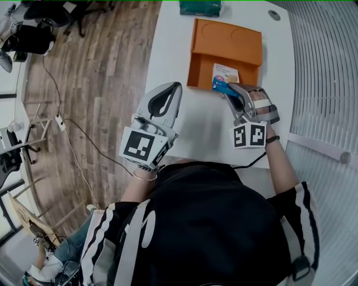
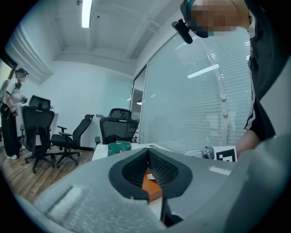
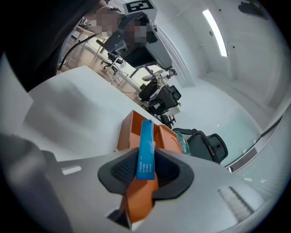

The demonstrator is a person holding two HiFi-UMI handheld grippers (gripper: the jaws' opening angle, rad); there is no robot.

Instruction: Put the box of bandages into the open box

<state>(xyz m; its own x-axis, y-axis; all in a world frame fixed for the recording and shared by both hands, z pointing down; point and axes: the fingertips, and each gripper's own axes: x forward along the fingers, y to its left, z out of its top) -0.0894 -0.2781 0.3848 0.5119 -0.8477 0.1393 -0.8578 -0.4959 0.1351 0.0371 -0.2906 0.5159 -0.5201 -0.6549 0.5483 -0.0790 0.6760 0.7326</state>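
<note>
1. Your right gripper (image 1: pixel 234 95) is clenched on the box of bandages (image 1: pixel 224 87). The pads press on its two broad sides, with only its thin blue edge showing between them.
2. Your left gripper (image 1: pixel 177 86) has its jaw tips brought together with nothing between them. It hangs above the near left part of the table, well apart from the box.
3. The box of bandages is in the air, off the table. Its far end is over the near right part of the open box (image 1: pixel 224 42), which is orange and has its lid folded back flat.
4. Everything sits on a white table (image 1: pixel 196 128), with a green box (image 1: pixel 200 6) at its far end.
5. A wooden floor (image 1: pixel 100 84) lies to your left. The left gripper view shows office chairs (image 2: pixel 119 125), a glass wall with blinds (image 2: pixel 195 104) and a person (image 2: pixel 9 113) standing at the far left.
6. The box's long axis runs straight out along your right jaws, away from you, toward the orange box and the far end of the table. It stands on edge.
</note>
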